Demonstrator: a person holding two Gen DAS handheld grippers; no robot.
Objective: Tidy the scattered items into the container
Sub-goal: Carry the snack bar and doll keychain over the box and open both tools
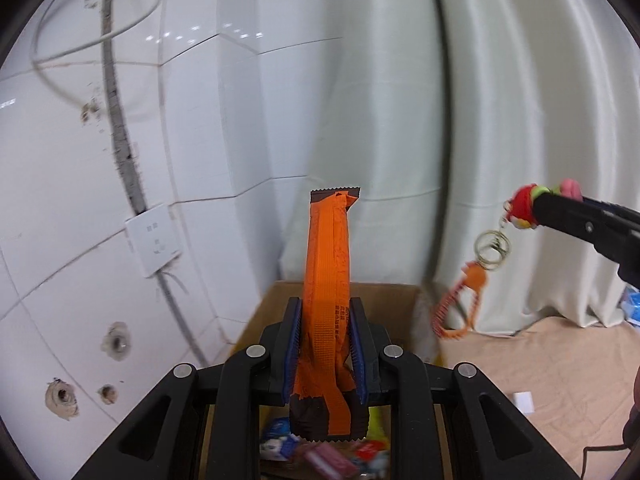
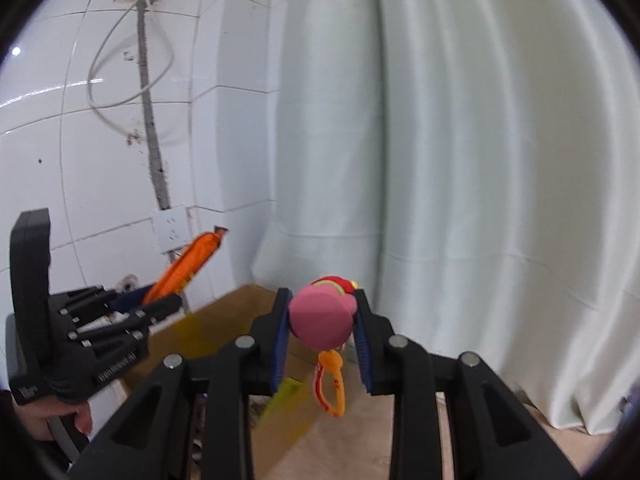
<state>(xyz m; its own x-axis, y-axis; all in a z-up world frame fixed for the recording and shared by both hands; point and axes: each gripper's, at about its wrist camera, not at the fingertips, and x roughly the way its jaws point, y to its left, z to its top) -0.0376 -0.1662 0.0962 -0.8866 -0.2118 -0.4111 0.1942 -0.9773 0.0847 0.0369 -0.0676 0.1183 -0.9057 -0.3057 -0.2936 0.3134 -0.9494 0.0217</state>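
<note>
My left gripper (image 1: pixel 325 356) is shut on an orange snack packet (image 1: pixel 328 264) with brown ends, held upright above the open cardboard box (image 1: pixel 396 300). Several small packets (image 1: pixel 320 454) lie inside the box below it. My right gripper (image 2: pixel 322 340) is shut on a plush keychain toy (image 2: pixel 322 320) with a pink round base, and its orange strap (image 2: pixel 332 388) dangles below. From the left wrist view the right gripper (image 1: pixel 556 204) is at the right, with the toy's rings and strap (image 1: pixel 464 300) hanging beside the box. From the right wrist view the left gripper (image 2: pixel 160 300) holds the packet (image 2: pixel 188 264) over the box (image 2: pixel 224 320).
A white tiled wall with a socket (image 1: pixel 154 240) and cables stands left of the box. A pale curtain (image 1: pixel 500 120) hangs behind and to the right. The floor is covered by a beige cloth (image 1: pixel 540 380) with a small white piece (image 1: pixel 523 402) on it.
</note>
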